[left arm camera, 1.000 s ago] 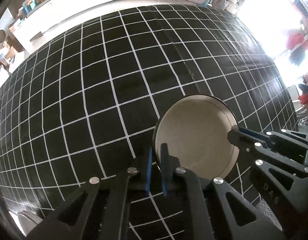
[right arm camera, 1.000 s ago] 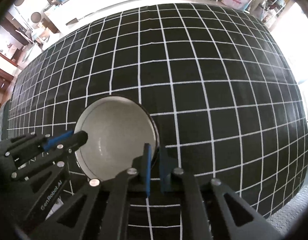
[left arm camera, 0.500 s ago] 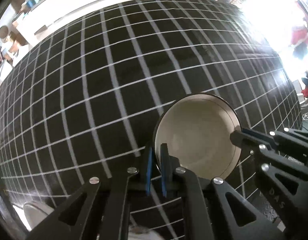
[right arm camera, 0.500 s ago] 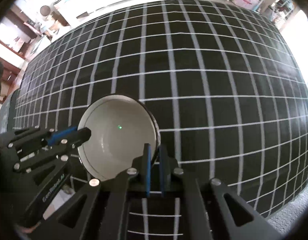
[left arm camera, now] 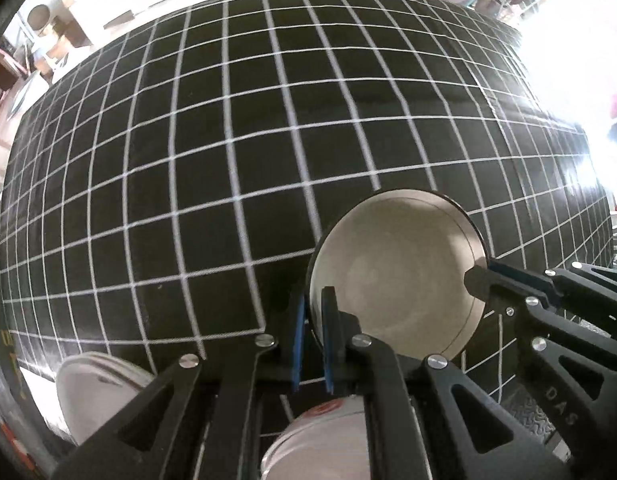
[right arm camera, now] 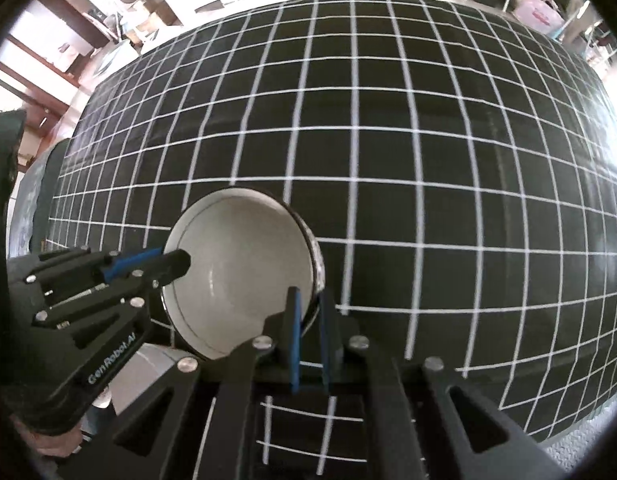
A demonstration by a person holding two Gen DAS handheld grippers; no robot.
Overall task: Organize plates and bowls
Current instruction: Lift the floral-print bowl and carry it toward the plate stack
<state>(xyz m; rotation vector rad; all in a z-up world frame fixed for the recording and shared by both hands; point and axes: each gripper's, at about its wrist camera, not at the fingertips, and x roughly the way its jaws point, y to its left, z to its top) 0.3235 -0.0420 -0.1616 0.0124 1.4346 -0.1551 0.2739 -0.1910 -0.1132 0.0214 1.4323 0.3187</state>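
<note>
Currently you hold the white round dark-rimmed bowl (left arm camera: pixel 396 276) above the black grid-lined counter (left arm camera: pixel 228 160), left hand-held gripper (left arm camera: pixel 313 336) and right hand-held gripper (right arm camera: pixel 308 340) each clamped on opposite rims, presumably steadying it.

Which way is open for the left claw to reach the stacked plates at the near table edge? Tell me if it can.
Probably not yet: the left claw is shut on the bowl rim, shared with the right claw. The stacked plates sit unobstructed below-left.
</note>
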